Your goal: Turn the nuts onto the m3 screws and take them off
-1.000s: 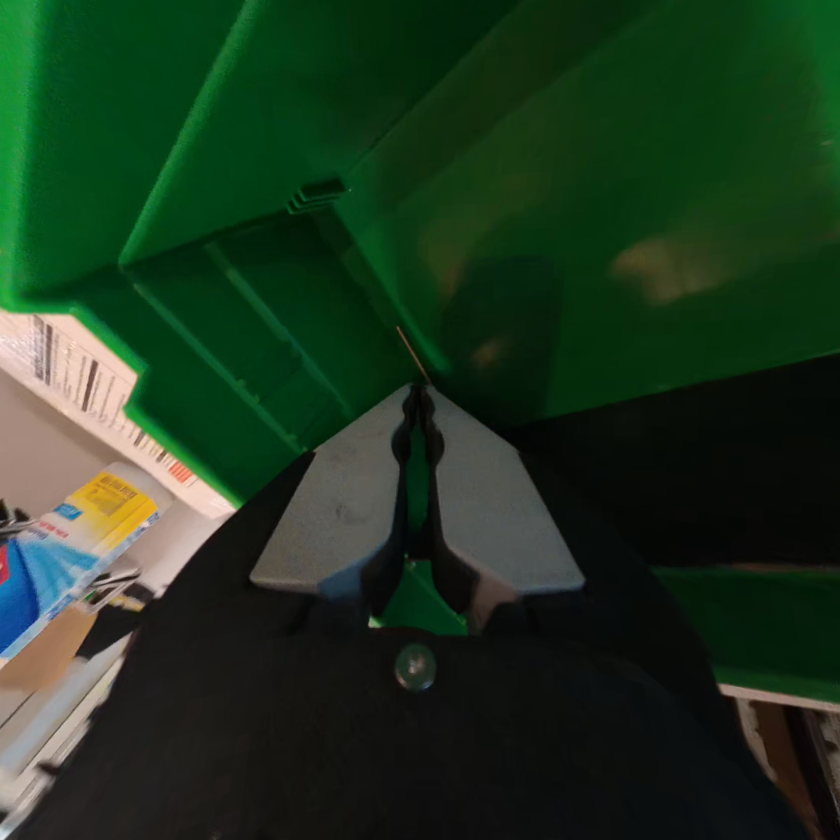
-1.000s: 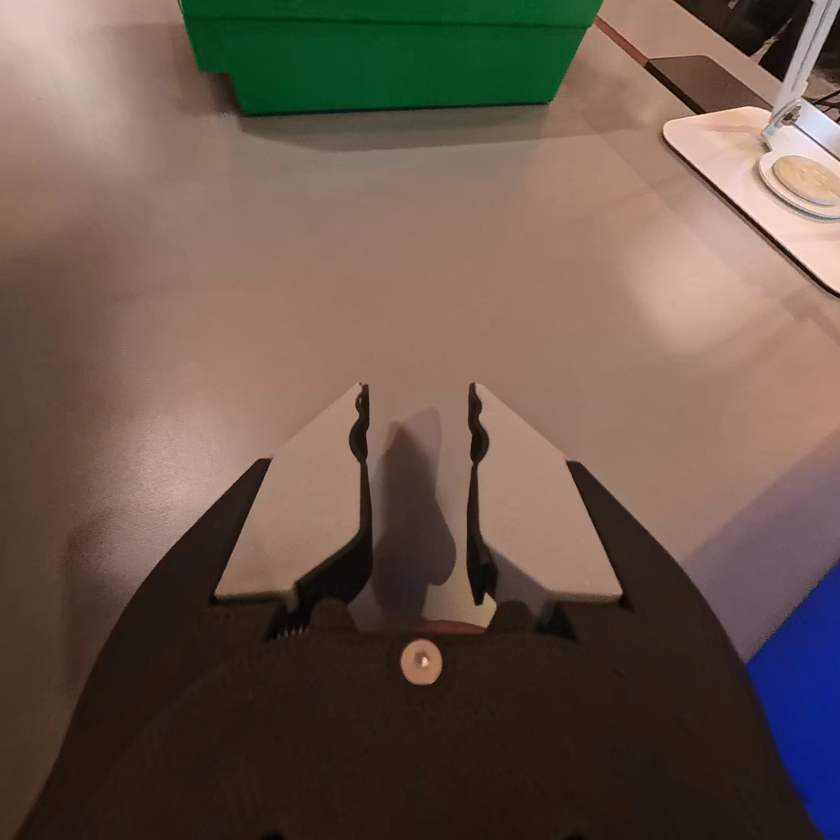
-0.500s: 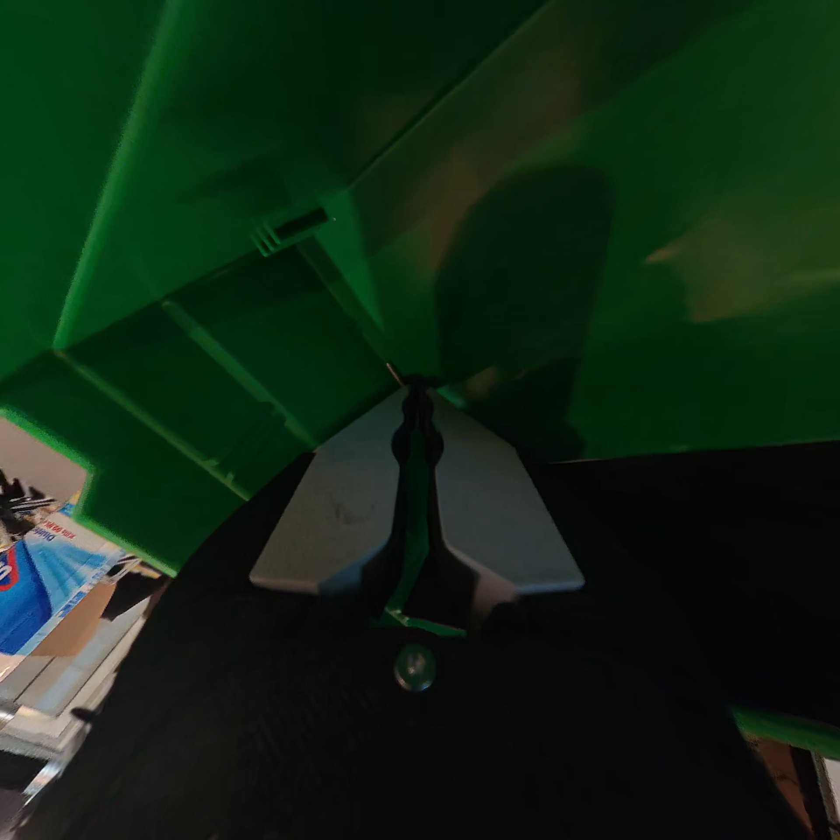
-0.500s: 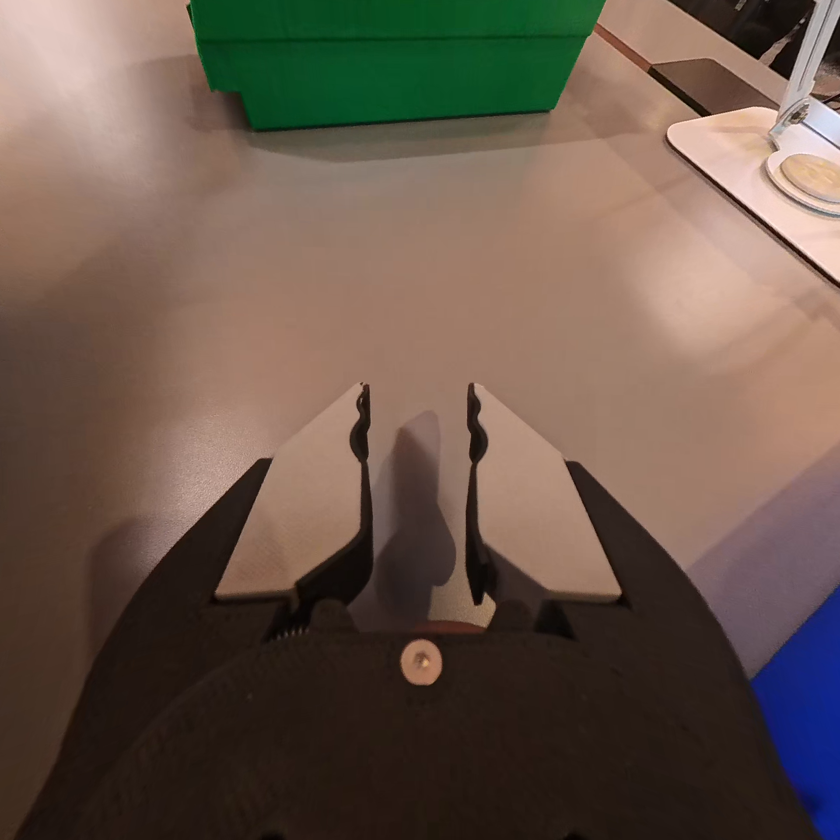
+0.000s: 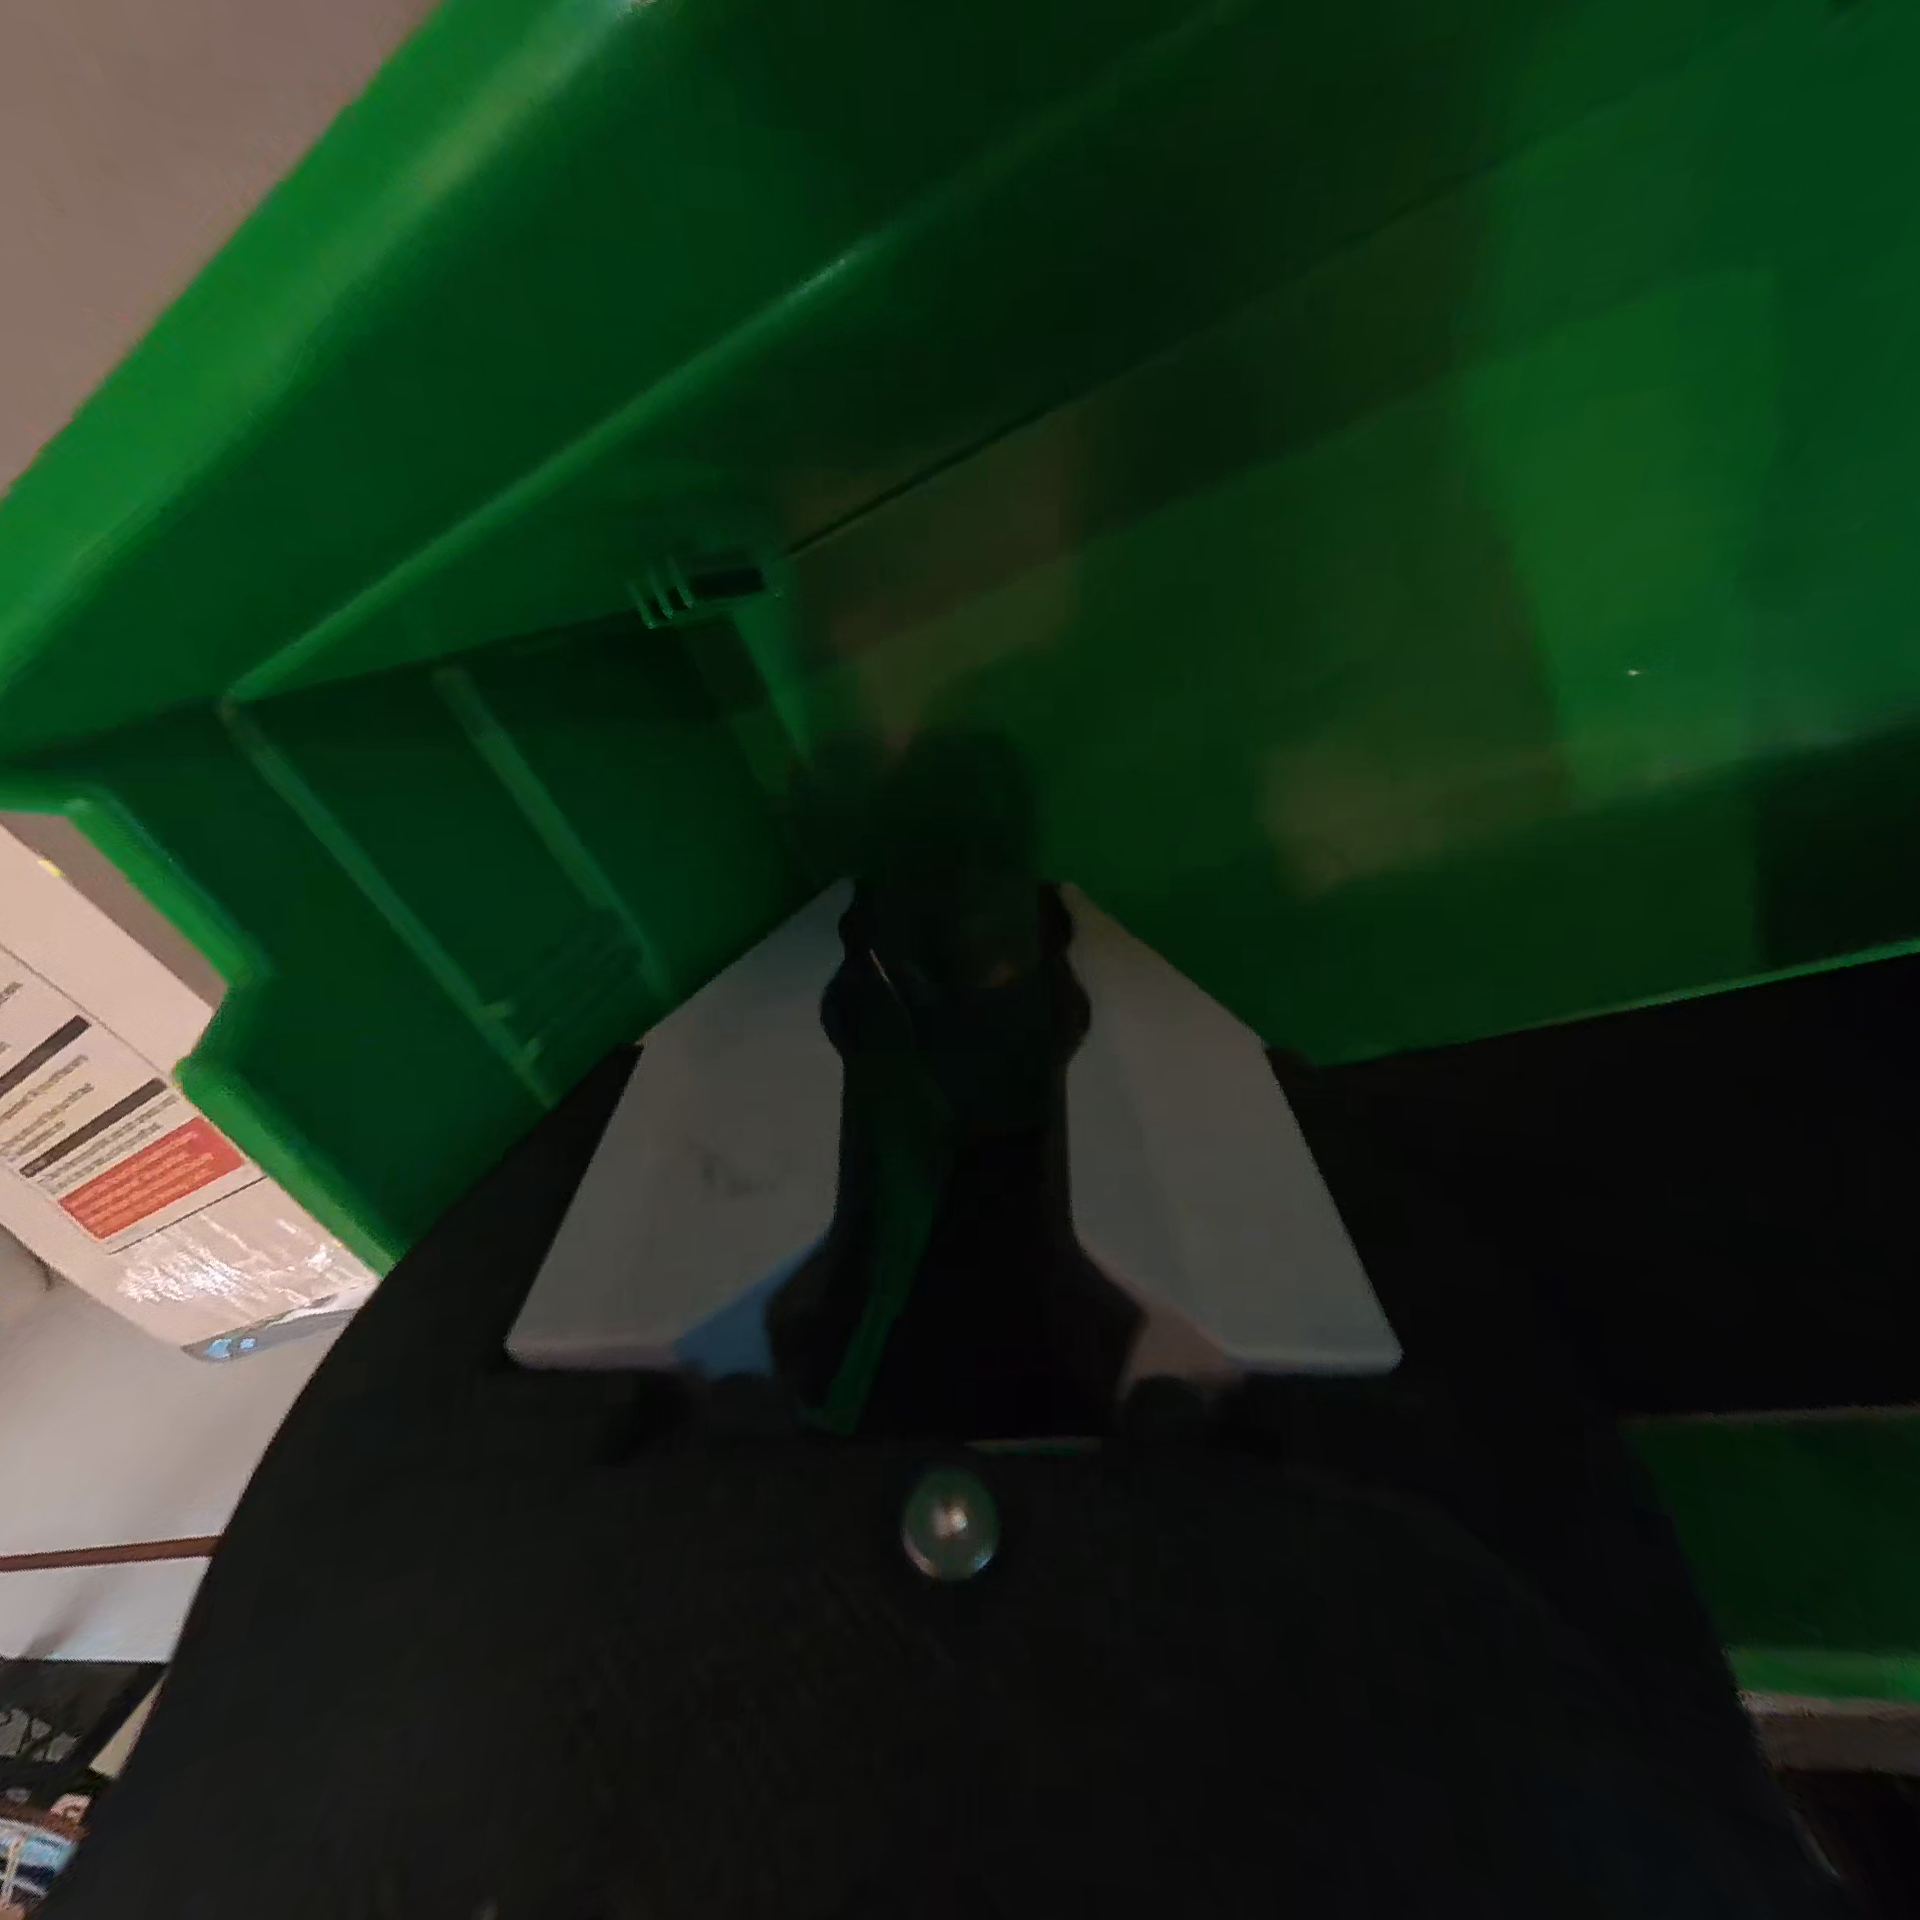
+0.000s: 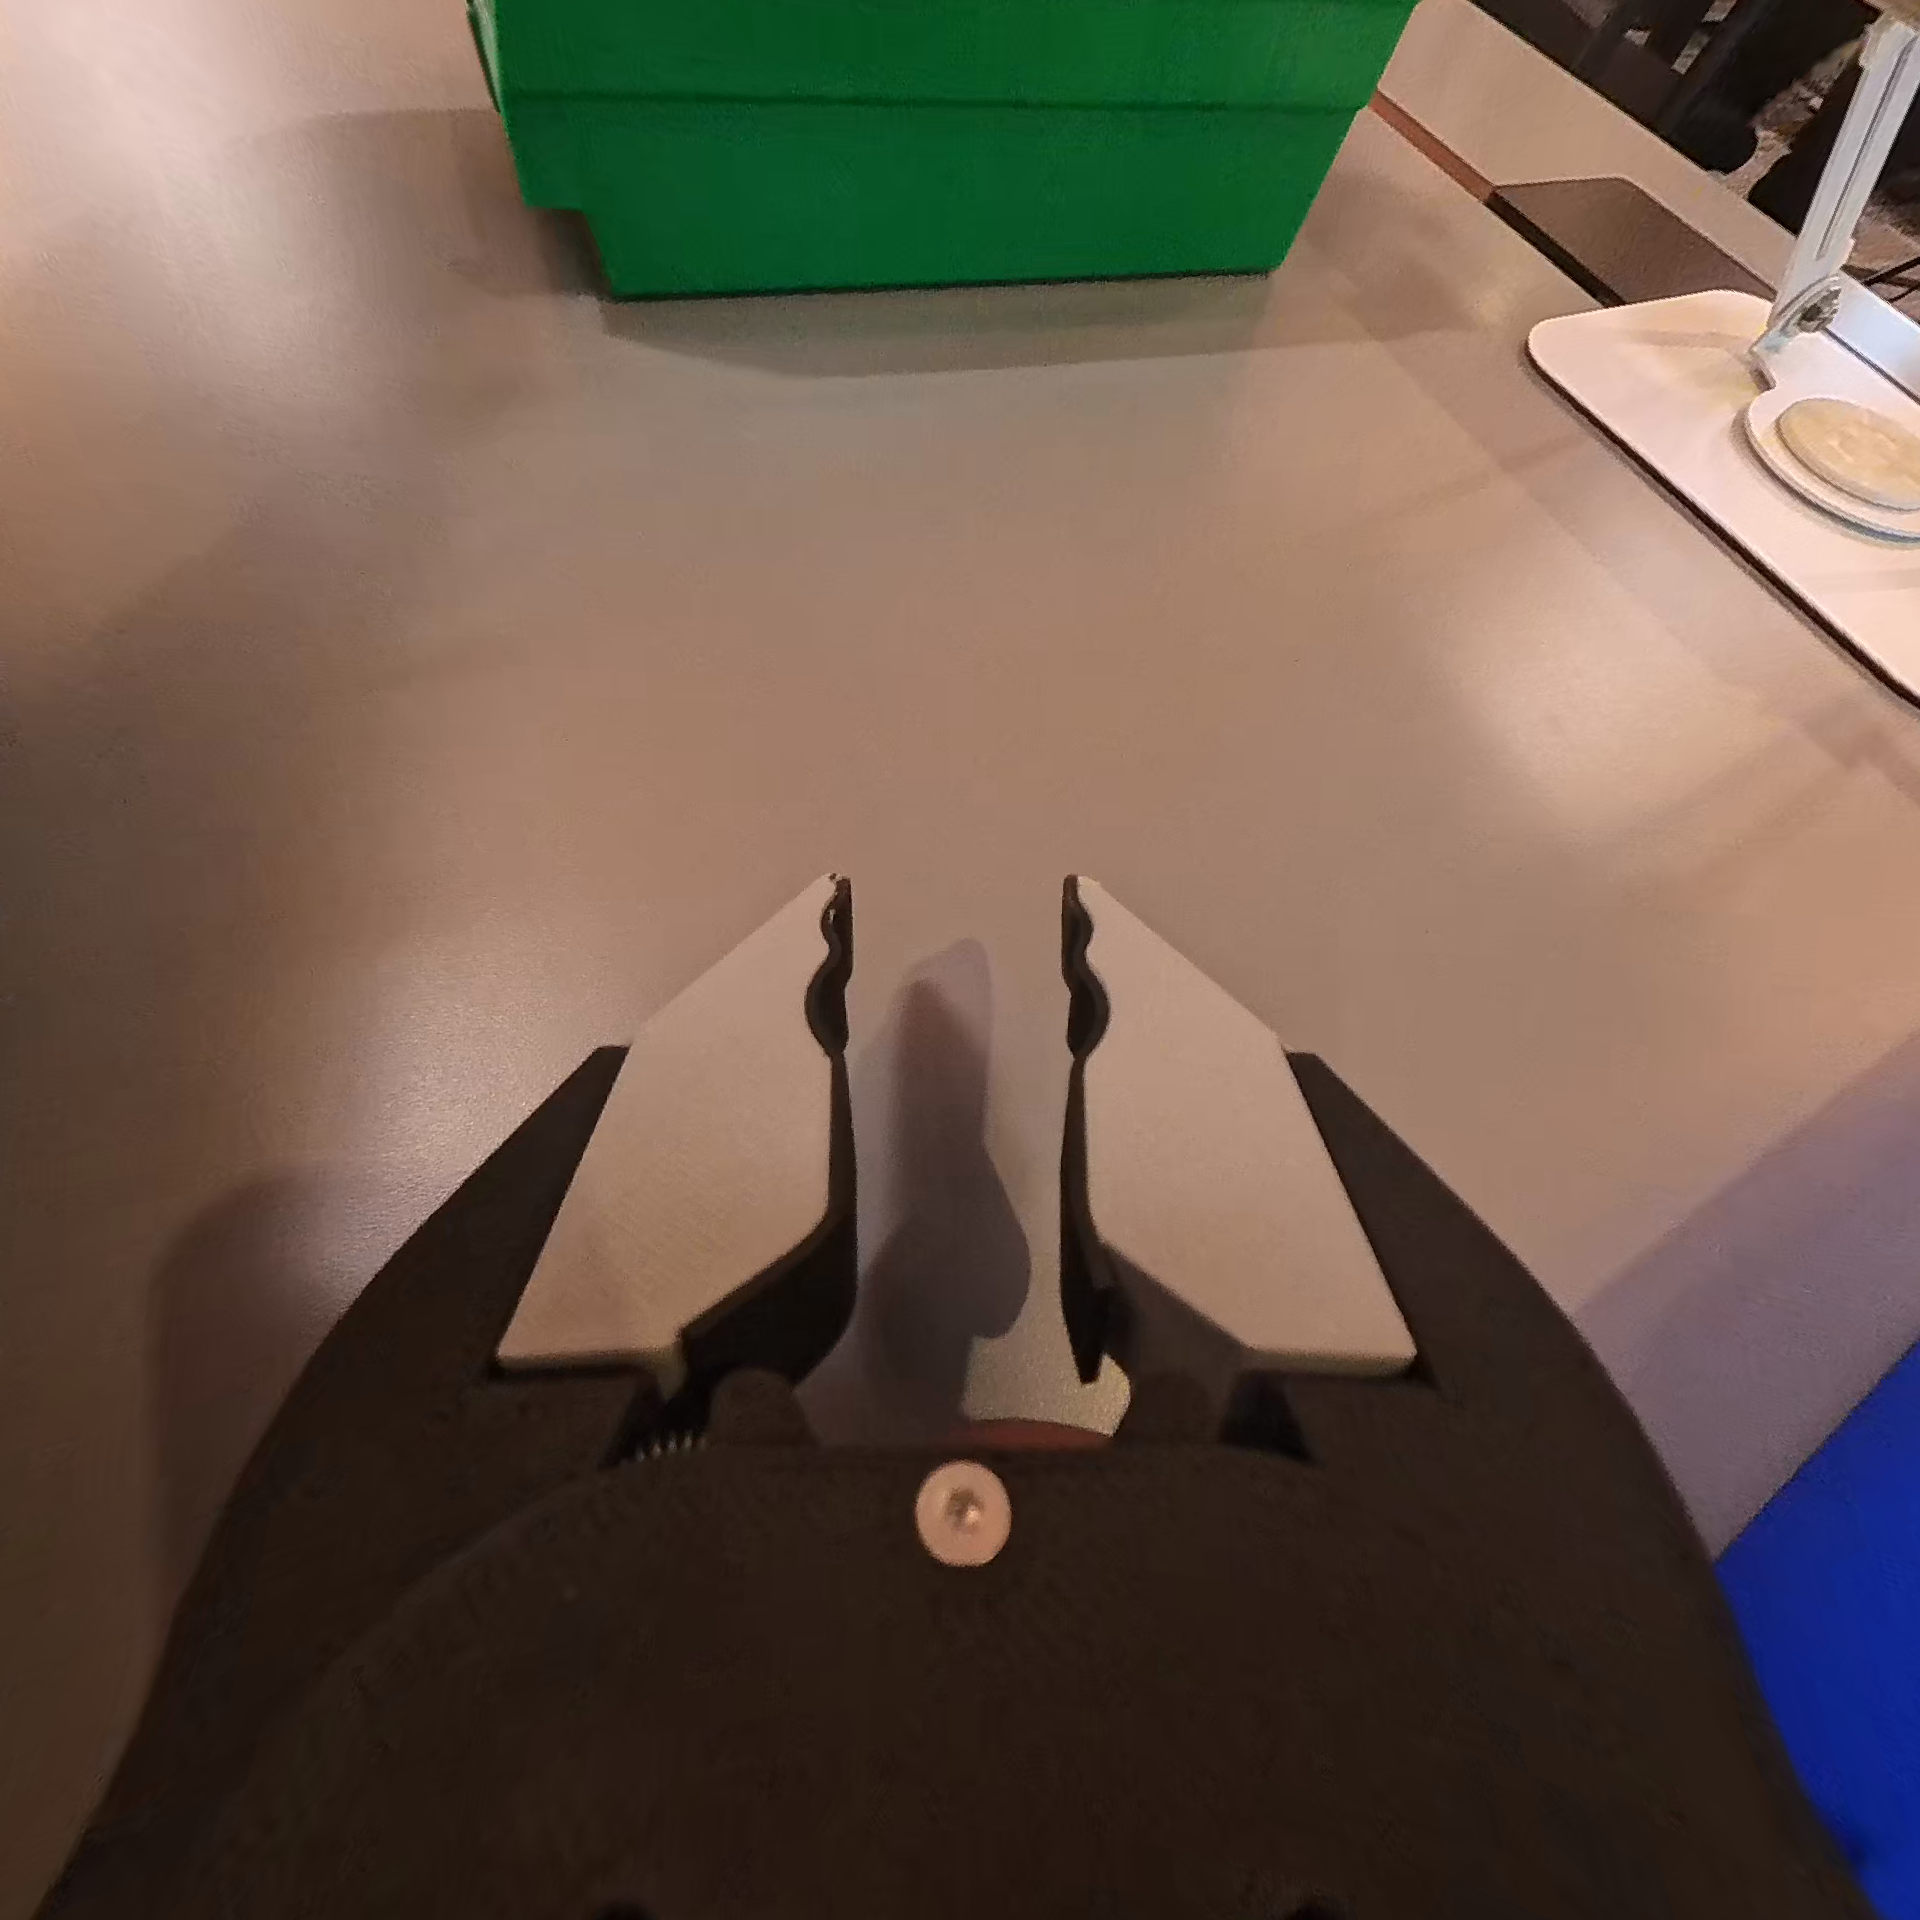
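Observation:
My left gripper is open, with its tips deep inside a green plastic bin, close to an inner wall and a corner with ribs. The gap between its jaws is dark. A thin pale sliver shows by the left finger's pad, and I cannot tell what it is. No screw or nut shows clearly. My right gripper is open and empty, low over the bare grey table. The green bin stands on the table well ahead of it.
A white flat base with a metal stand and a pale round disc lies at the right. A dark pad sits behind it. A blue surface shows past the table's right edge. A labelled white package lies left of the bin. My hands' fingertips stand some 45 centimeters from each other. My left tips are roughly 30 centimeters from the white flat base.
My left gripper was shut with a thin metal pin at its tips; now its jaws are apart and it has turned inside the bin. My right gripper stays open and has drifted slightly.

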A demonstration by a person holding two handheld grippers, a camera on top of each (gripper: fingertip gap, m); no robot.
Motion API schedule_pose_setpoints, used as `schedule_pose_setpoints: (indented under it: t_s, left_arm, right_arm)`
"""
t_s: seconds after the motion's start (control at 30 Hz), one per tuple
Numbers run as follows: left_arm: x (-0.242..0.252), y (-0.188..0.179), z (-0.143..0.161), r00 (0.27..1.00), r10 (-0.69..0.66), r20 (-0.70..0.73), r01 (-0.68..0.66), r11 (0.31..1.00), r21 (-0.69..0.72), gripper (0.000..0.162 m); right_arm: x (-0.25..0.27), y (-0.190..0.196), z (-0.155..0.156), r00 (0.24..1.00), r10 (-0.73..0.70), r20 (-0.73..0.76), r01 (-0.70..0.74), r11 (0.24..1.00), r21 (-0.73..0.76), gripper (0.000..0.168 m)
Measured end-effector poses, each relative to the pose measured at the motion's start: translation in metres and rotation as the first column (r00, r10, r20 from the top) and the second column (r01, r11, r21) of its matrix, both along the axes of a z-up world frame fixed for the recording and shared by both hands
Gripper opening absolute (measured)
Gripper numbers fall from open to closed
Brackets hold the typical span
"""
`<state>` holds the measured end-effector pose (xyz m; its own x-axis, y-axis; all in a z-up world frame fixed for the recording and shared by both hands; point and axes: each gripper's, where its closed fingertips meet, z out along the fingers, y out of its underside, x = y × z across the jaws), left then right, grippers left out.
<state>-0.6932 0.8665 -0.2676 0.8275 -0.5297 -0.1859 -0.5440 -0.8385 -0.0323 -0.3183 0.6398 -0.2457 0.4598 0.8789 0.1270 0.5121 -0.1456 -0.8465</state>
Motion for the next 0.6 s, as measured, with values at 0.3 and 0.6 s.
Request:
schedule_pose_setpoints:
  t_s: [0.3, 0.6]
  left_arm:
    - [0.0011, -0.0012, -0.0028, 0.992, 0.122, -0.008, -0.122, 0.992, 0.017, 0.063]
    - [0.0008, -0.0063, -0.0057, 0.976, 0.214, 0.039, -0.212, 0.977, -0.036, 0.057]
  right_arm:
    - [-0.0020, -0.0026, 0.0007, 1.000, 0.011, 0.004, -0.011, 1.000, 0.012, 0.037]
    - [-0.0032, -0.0047, 0.0045, 1.000, 0.017, -0.006, -0.017, 1.000, 0.025, 0.036]
